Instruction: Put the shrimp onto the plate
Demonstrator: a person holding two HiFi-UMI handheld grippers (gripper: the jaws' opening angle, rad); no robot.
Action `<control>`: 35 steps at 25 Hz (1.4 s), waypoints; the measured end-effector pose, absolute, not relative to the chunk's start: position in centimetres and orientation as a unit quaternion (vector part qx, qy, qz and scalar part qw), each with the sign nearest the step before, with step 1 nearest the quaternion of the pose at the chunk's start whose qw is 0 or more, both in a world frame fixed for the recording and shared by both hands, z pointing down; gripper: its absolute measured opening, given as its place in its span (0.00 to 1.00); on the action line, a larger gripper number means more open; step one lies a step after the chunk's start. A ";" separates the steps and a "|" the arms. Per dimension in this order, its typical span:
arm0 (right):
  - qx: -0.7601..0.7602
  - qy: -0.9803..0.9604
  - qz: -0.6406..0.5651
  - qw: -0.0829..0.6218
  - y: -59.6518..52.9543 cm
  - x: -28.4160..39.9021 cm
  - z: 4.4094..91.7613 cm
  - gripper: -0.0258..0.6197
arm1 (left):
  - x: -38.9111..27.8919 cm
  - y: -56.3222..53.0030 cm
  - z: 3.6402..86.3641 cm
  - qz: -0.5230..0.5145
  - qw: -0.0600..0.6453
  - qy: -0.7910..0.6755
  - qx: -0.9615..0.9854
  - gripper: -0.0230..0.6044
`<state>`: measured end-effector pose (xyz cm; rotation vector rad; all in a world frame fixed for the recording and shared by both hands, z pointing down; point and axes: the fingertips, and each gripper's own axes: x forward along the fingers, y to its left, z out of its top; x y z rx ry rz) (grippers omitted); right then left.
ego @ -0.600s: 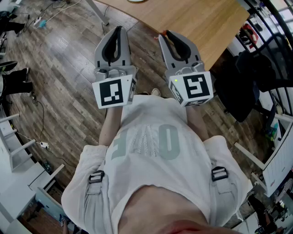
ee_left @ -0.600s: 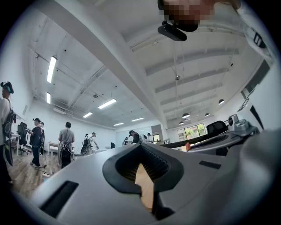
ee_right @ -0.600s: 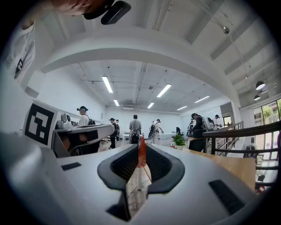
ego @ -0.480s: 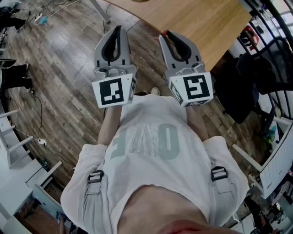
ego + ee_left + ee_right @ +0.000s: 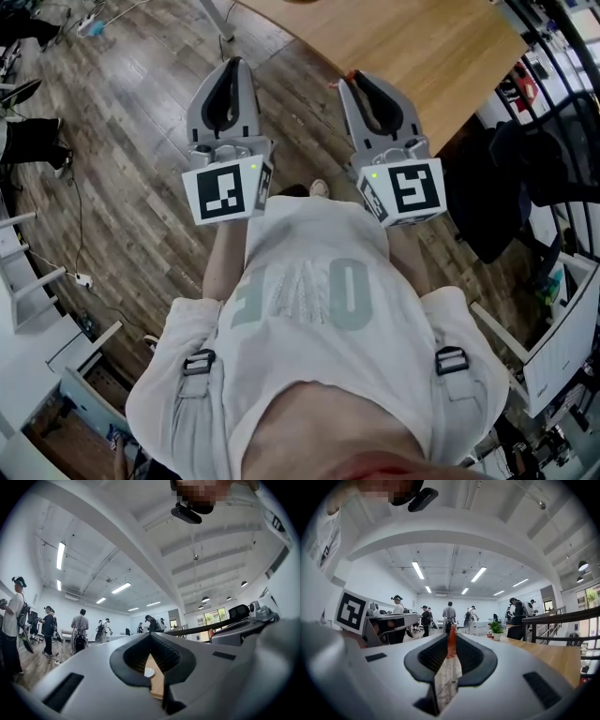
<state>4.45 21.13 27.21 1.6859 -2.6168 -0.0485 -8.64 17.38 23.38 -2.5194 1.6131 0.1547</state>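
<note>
Both grippers are held up in front of the person's chest, pointing at the wooden table point(image 5: 403, 42). My right gripper point(image 5: 354, 79) is shut on a thin orange-red shrimp point(image 5: 451, 641), which stands upright between the fingertips; in the head view the shrimp point(image 5: 352, 75) shows only as a small red bit at the tip. My left gripper point(image 5: 234, 64) has its fingertips together and holds nothing. Through its loop in the left gripper view I see a strip of table with a small white round thing point(image 5: 148, 672), possibly the plate.
Wooden floor point(image 5: 122, 141) lies under the grippers. A black chair point(image 5: 525, 178) stands at the right beside the table's corner. White shelving point(image 5: 28, 300) and cables are at the left. Several people point(image 5: 450, 616) stand farther off in the room.
Both grippers have shifted slightly, the right one a little to the right. The grip on the shrimp is unchanged.
</note>
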 end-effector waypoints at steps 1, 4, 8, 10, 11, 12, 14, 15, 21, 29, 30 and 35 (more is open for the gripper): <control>0.534 -0.846 -0.013 0.004 21.3 4.7 27.2 0.14 | -8.5 17.4 23.6 0.055 0.072 0.533 -0.841 0.05; 0.526 -0.850 -0.007 -0.011 21.1 5.6 27.2 0.14 | -8.0 17.4 23.9 0.060 0.069 0.526 -0.845 0.05; 0.532 -0.847 -0.011 -0.001 20.2 6.1 27.3 0.14 | -8.1 17.1 24.4 0.055 0.066 0.525 -0.847 0.05; 0.529 -0.849 -0.007 0.002 19.9 6.0 27.6 0.14 | -8.1 16.6 24.8 0.052 0.061 0.521 -0.850 0.05; 0.527 -0.850 -0.006 0.005 19.7 6.0 27.9 0.14 | -7.9 16.2 25.0 0.052 0.060 0.517 -0.852 0.05; 0.526 -0.850 -0.005 0.008 19.3 6.0 28.2 0.14 | -7.7 15.7 25.2 0.052 0.058 0.514 -0.854 0.05; 0.528 -0.849 -0.002 0.011 18.2 6.2 28.7 0.14 | -7.3 14.4 25.6 0.052 0.057 0.509 -0.857 0.05; 0.530 -0.848 0.003 0.010 17.6 6.3 28.9 0.14 | -7.0 13.6 25.7 0.052 0.056 0.507 -0.859 0.05; 0.531 -0.847 0.017 0.021 12.8 6.3 29.6 0.14 | -6.6 8.5 25.8 0.048 0.047 0.499 -0.864 0.05; 0.545 -0.838 0.014 0.022 4.9 5.5 28.3 0.14 | -7.1 -0.1 24.8 0.055 0.038 0.475 -0.877 0.05; 0.548 -0.836 0.012 0.021 4.0 5.5 28.0 0.14 | -7.1 -1.1 24.5 0.056 0.039 0.472 -0.879 0.05; 0.567 -0.823 0.008 0.025 -0.4 5.4 27.1 0.14 | -7.1 -6.0 23.7 0.061 0.037 0.453 -0.889 0.05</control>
